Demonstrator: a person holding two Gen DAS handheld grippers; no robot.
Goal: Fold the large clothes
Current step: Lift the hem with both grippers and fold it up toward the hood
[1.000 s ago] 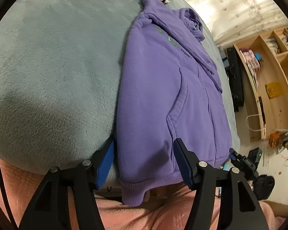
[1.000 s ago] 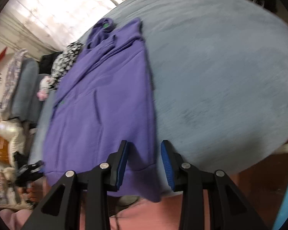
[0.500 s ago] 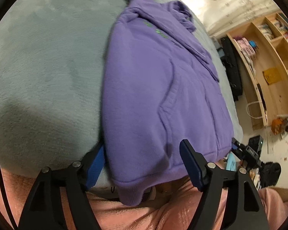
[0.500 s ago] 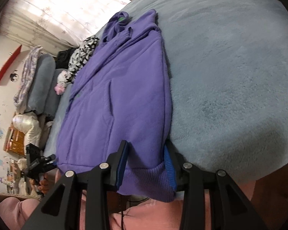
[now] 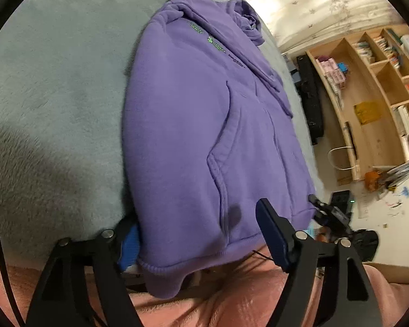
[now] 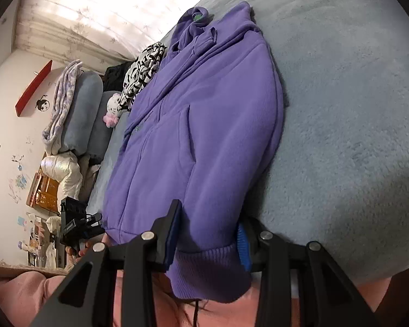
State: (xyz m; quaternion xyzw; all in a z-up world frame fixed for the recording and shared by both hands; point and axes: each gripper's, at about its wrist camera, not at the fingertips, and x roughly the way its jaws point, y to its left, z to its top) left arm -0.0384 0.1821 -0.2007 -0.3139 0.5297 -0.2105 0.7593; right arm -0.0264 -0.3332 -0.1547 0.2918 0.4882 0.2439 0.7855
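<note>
A purple hoodie (image 5: 191, 109) (image 6: 204, 122) lies flat, front up, on a grey-blue fleece blanket (image 5: 54, 81) (image 6: 340, 109), hood at the far end. My left gripper (image 5: 196, 220) straddles one hem corner. Its jaws are opening: the left finger sits at the hoodie's side edge and the right finger stands above the cloth, not pressing. My right gripper (image 6: 208, 218) straddles the other hem corner, with the ribbed hem between its blue pads (image 6: 242, 245) and no visible squeeze. Each view shows the other gripper at the far hem corner (image 5: 330, 215) (image 6: 76, 223).
A person's pink-clad lap (image 5: 231, 299) fills the bottom edge. A black-and-white patterned garment (image 6: 141, 73), pillows (image 6: 81, 109) and a plush toy (image 6: 111, 109) lie near the hood end. Wooden shelves (image 5: 368, 95) and a black case (image 5: 310, 95) stand beyond the bed.
Both grippers slid forward over the hoodie's hem. The left jaws spread wider. The right gripper, earlier beside the hem corner, now has it between its fingers.
</note>
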